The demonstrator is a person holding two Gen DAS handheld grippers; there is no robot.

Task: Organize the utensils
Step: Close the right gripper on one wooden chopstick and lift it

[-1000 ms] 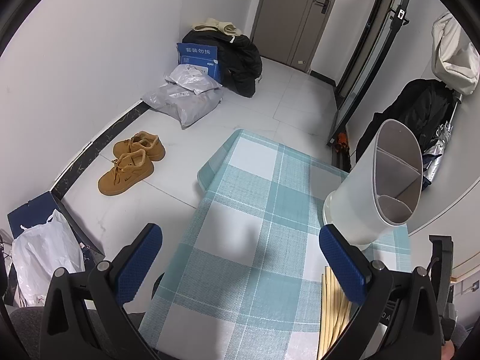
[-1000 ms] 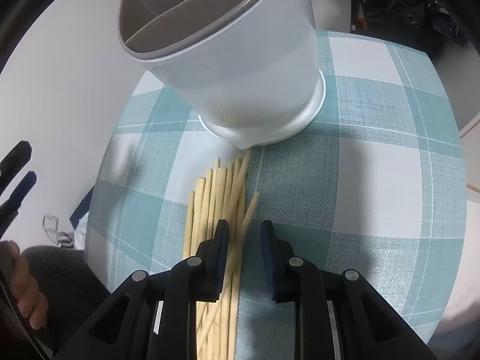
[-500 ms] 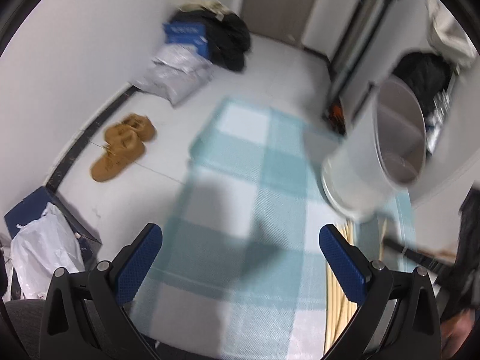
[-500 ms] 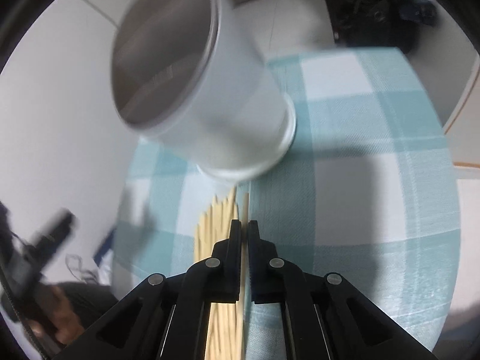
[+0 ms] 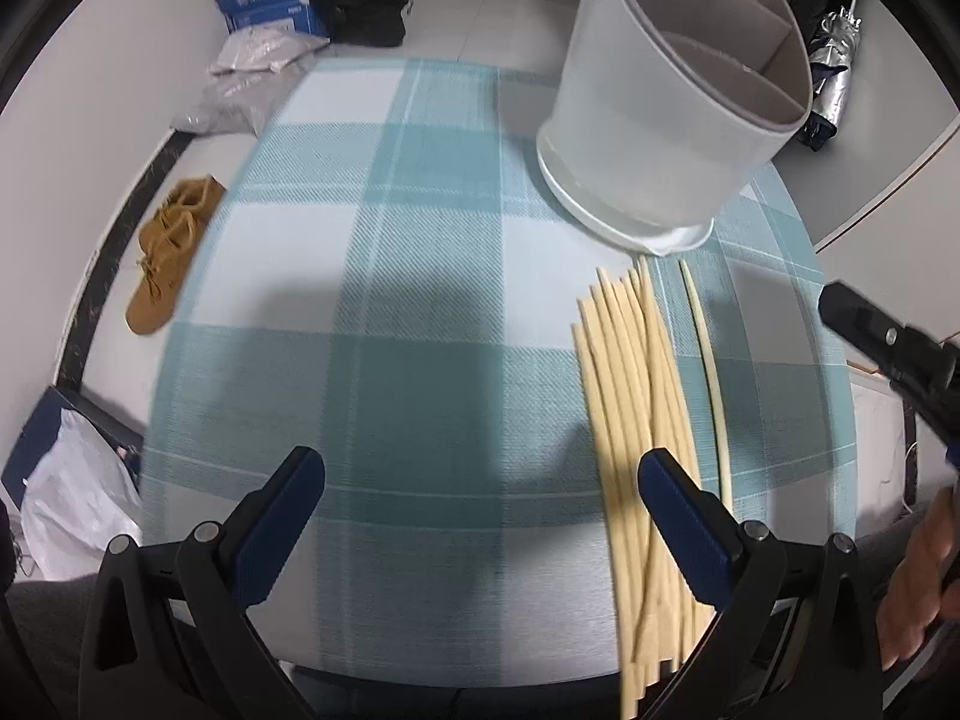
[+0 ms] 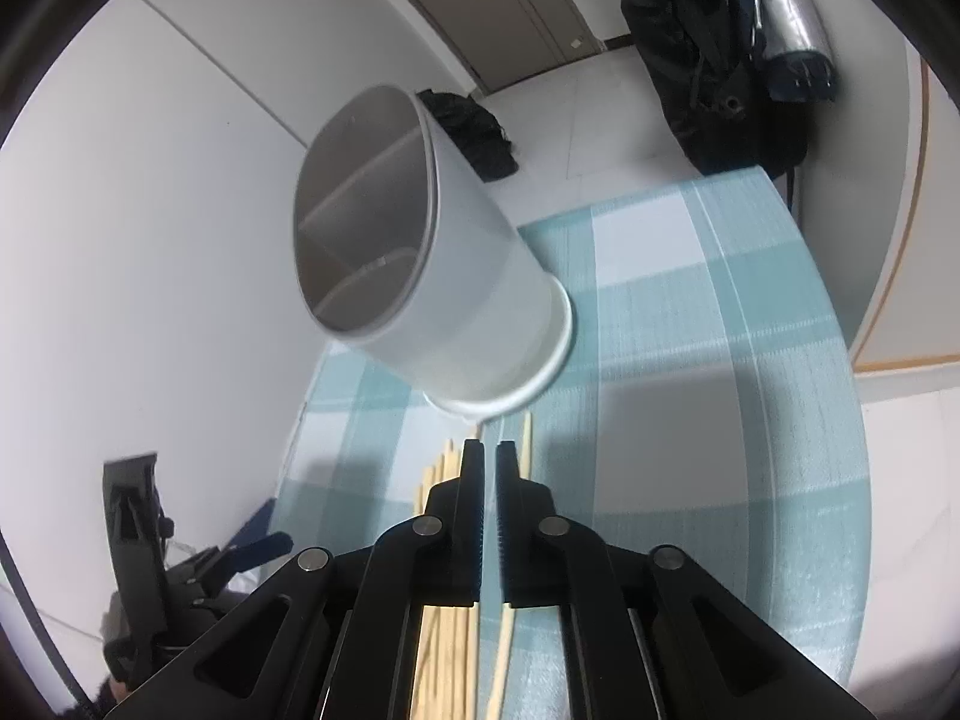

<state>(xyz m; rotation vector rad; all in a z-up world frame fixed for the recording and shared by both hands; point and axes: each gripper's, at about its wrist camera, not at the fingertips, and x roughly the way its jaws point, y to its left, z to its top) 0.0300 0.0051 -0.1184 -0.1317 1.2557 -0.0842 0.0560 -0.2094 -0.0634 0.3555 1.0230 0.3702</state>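
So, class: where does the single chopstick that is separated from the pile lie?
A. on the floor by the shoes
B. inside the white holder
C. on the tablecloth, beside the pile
C: the lone chopstick lies flat on the checked tablecloth, apart from the pile, outside the white holder.

Only one readable marking: white Chinese characters printed along the top face of a blue rectangular cardboard box (image 5: 273,3), upper left of the left wrist view, on the floor beside a black bag. Four or five characters in a single row, too small and soft to make out with certainty; possibly a packing notice. A second line of smaller white print just below, illegible. Nothing legible on the white plastic divided utensil holder (image 5: 672,120), upper right of the same view. Nothing legible anywhere in the right wrist view.
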